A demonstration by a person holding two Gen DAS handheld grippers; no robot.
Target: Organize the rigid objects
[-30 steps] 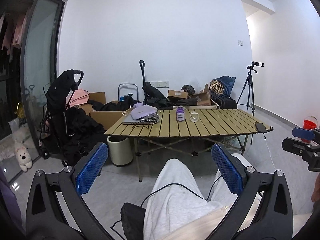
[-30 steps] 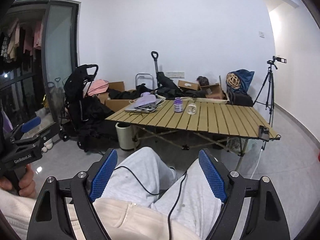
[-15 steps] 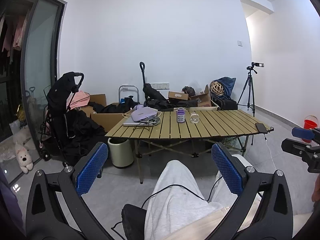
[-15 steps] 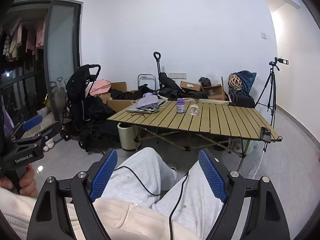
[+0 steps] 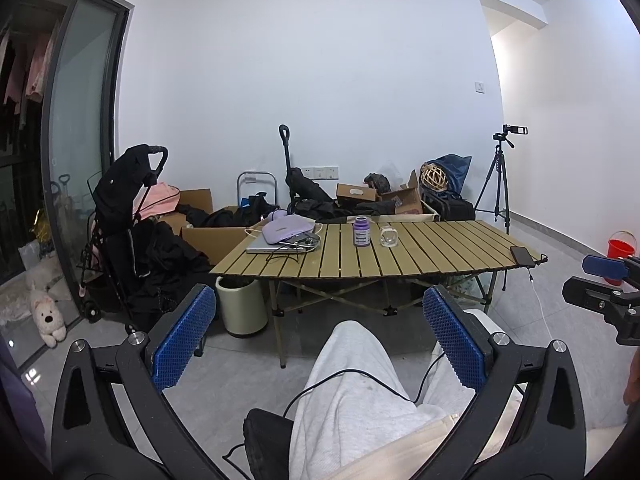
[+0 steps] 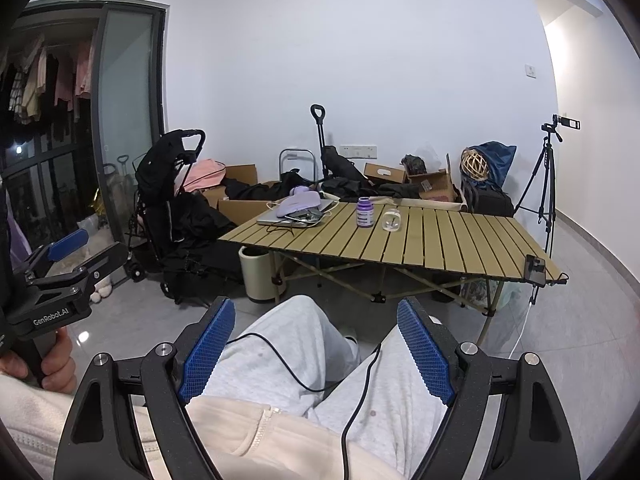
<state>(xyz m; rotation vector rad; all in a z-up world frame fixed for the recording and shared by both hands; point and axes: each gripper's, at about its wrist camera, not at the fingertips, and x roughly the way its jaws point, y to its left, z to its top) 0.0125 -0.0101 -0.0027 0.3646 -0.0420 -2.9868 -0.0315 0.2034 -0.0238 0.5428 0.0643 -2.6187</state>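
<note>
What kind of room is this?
Probably a spare room in a home, used for storage and filming. A baby stroller and cardboard boxes crowd the wall, a folding slatted table stands in the middle, and a camera tripod stands in the corner.

Well ahead of the left gripper (image 5: 318, 330), a bottle (image 5: 361, 231) stands on the table (image 5: 440, 252), glass (image 5: 389, 237) just right, laptop (image 5: 276, 243) left.
</note>
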